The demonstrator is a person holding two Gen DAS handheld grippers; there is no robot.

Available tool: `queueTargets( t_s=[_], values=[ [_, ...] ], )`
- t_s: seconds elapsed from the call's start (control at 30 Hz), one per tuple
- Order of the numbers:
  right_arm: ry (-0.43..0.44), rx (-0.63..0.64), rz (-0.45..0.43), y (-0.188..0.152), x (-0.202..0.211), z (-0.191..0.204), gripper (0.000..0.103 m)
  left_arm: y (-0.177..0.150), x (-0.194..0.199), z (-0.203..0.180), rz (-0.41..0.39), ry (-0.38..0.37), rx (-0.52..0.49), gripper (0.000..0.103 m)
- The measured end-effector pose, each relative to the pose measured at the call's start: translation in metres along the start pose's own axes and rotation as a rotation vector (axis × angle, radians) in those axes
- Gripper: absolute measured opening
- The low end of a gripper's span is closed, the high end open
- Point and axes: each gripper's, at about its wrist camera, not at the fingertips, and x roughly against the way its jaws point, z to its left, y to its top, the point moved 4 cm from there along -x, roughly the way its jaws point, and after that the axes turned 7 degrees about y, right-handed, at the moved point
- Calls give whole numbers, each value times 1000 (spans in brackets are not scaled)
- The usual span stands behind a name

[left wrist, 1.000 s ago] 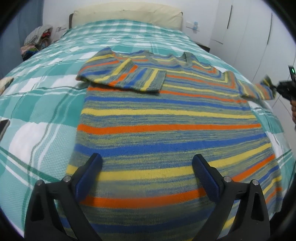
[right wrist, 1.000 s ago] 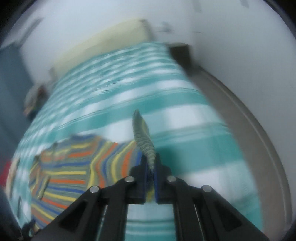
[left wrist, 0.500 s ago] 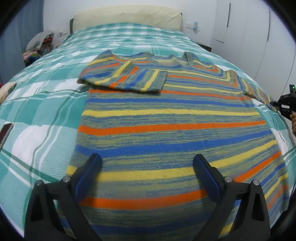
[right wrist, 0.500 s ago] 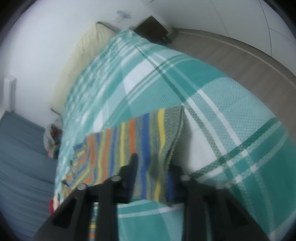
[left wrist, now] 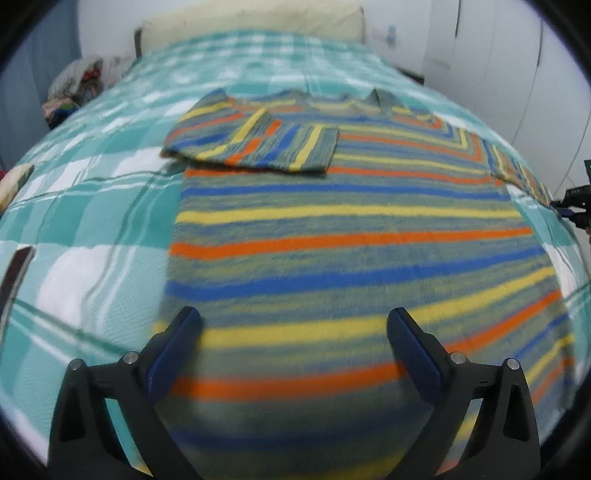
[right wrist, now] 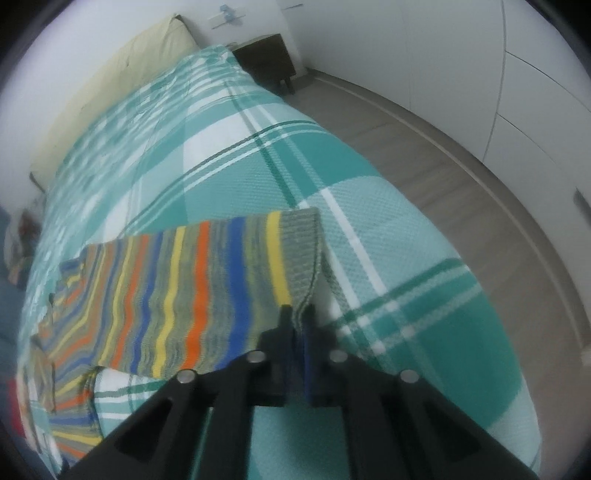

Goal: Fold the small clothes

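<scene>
A striped knit sweater (left wrist: 343, 236) in blue, yellow, orange and grey lies flat on the bed. Its left sleeve (left wrist: 258, 142) is folded across the chest. My left gripper (left wrist: 293, 328) is open and empty, hovering over the sweater's hem. My right gripper (right wrist: 298, 317) is shut on the grey cuff (right wrist: 301, 254) of the right sleeve (right wrist: 184, 291), which lies stretched out over the bedspread. The right gripper also shows at the right edge of the left wrist view (left wrist: 574, 206).
The bed has a teal and white plaid bedspread (left wrist: 92, 206) and a cream headboard cushion (left wrist: 251, 22). A pile of clothes (left wrist: 72, 92) lies at the far left. A dark nightstand (right wrist: 266, 59), wooden floor (right wrist: 461, 158) and white wardrobes (right wrist: 535, 74) stand right of the bed.
My right gripper opened around the sleeve cuff half a second ago and has shut on it again, with the sleeve laid lower and flatter. The left gripper has barely moved.
</scene>
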Motion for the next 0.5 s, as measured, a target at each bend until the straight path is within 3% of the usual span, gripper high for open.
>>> queueTargets(
  t_s=[0.03,0.1,0.23,0.27,0.33,0.4,0.5],
  values=[
    [-7,-18,3,-2,6,-4,29,3,11,5,17,-19,0,101],
    [-63,-24,-17,-3,24,-9,72,20,49,21,-39,-65,6,101],
    [-307,125,-180,4,82,0,74,81,106,33,-237,-87,-36,102],
    [-315,159,-211,4,93,9,74,100,106,27,-250,-109,-76,102],
    [-263,218,-255,0,113,39,75,123,84,7,-204,-146,-167,102],
    [-164,269,-273,-14,126,78,80,135,39,-20,-107,-174,-267,102],
    [1,344,-281,-37,131,136,82,130,-39,-49,23,-98,-373,96]
  ],
)
